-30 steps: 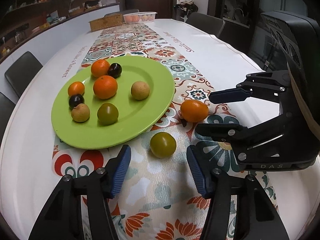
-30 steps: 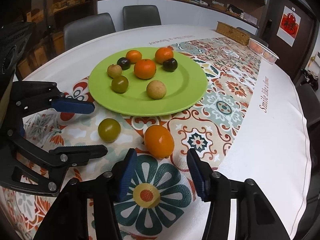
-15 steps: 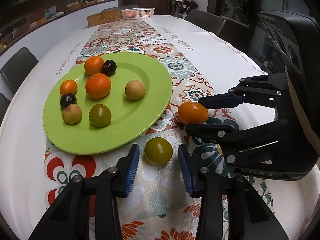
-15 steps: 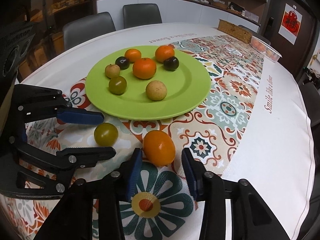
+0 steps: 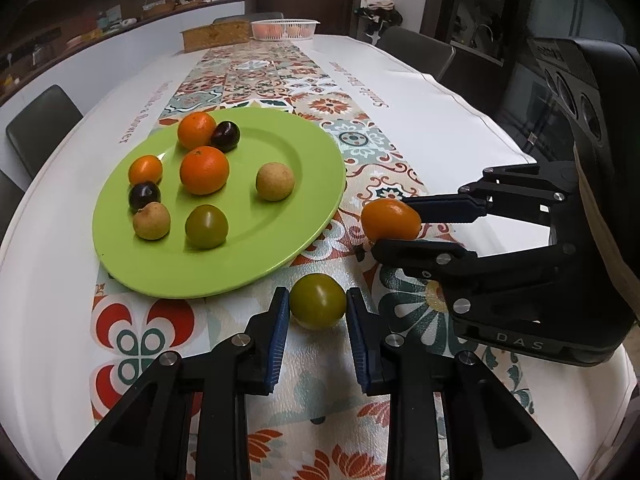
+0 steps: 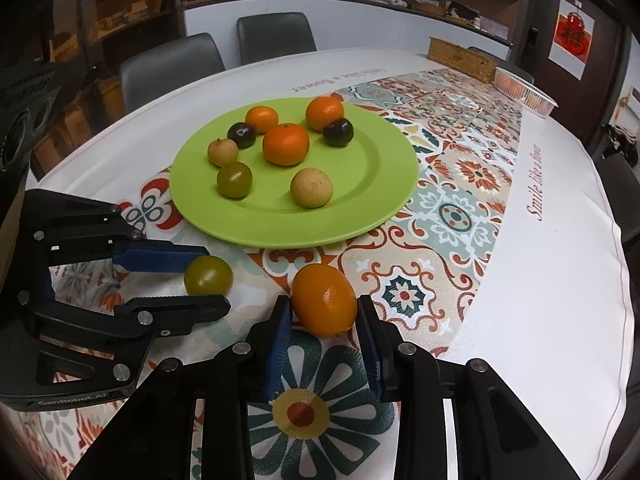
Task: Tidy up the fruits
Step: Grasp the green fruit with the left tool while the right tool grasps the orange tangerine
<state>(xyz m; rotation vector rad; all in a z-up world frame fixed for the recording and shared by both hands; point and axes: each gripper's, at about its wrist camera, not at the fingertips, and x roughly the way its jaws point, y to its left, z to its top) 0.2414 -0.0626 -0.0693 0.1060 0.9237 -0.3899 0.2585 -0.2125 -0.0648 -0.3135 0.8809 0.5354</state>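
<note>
Change: both claws have narrowed since the earlier frame.
Green fruit [image 5: 318, 301]: lower centre, on the counter [image 5: 420, 92], pinched by the left claw [image 5: 318, 312]; round, no clear axis.
Orange fruit [image 6: 323, 300]: long axis slanting; right claw [image 6: 324, 320] closing onto it.
Advice: lift gently, clear the plate [image 5: 312, 152] rim.

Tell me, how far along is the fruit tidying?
Mostly done: eight fruits already sit on the green plate. In hand: the left gripper is shut on the green tomato, and the right gripper is closing on the orange fruit. Both are on the tablecloth, not yet moved to the plate.
</note>
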